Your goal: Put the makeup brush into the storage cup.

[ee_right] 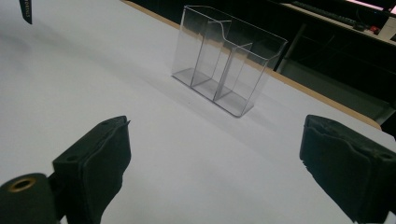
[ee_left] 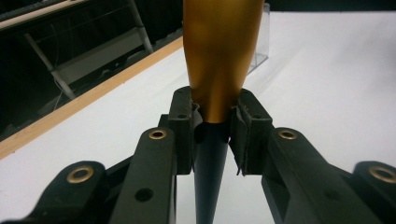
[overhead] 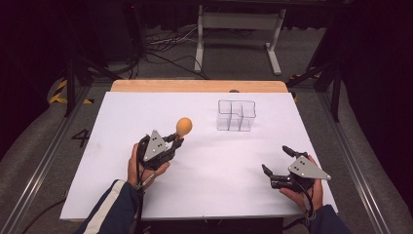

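My left gripper (overhead: 178,140) (ee_left: 215,116) is shut on an orange-and-black tool (overhead: 184,126) (ee_left: 217,60). Its jaws clamp where the orange head narrows into a dark tapered stem, and the rounded orange head points toward the far side of the table. A clear plastic organiser (overhead: 236,115) (ee_right: 224,60) with several compartments stands empty on the far right-centre of the white table top (overhead: 219,165). My right gripper (overhead: 275,159) (ee_right: 215,158) rests near the front right, open, nothing between its pads, facing the organiser.
A strip of wooden edge (overhead: 195,86) runs along the far side of the table. Behind it on the floor stand a white frame (overhead: 238,22) and loose cables (overhead: 165,48). Dark stands flank both sides.
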`<state>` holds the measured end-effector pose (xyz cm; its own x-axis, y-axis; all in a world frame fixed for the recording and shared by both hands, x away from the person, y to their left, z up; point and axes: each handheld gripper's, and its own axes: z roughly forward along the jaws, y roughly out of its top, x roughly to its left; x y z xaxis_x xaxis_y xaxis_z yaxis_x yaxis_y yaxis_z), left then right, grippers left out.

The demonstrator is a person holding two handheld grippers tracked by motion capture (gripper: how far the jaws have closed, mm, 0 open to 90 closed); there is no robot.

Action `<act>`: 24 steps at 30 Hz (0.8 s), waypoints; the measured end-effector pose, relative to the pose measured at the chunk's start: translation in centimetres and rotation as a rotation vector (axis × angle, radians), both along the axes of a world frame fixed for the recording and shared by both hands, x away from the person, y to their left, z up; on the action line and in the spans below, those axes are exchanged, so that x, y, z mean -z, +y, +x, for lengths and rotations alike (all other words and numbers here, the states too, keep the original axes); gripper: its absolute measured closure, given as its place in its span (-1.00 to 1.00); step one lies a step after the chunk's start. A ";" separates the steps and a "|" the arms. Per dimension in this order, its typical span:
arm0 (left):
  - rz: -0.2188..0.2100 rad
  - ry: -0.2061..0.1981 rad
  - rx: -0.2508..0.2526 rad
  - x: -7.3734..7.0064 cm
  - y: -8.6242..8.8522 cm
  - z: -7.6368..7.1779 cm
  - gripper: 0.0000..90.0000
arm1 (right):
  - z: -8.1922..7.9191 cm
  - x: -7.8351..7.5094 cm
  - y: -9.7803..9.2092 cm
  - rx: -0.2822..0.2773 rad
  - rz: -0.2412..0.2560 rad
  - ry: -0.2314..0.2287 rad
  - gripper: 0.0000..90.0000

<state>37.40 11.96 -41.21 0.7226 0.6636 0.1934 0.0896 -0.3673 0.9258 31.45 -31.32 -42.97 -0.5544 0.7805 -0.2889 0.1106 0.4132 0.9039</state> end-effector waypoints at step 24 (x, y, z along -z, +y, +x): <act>-0.160 0.029 0.037 -2.3 0.9 1.9 0.60 | -0.1 -0.1 -0.3 -0.008 0.041 0.002 -0.79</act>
<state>39.31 12.90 -38.96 0.7509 0.6571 0.0659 0.1068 -0.2192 0.9698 31.38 -31.60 -42.89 -0.5611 0.7873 -0.2557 0.1091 0.3765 0.9200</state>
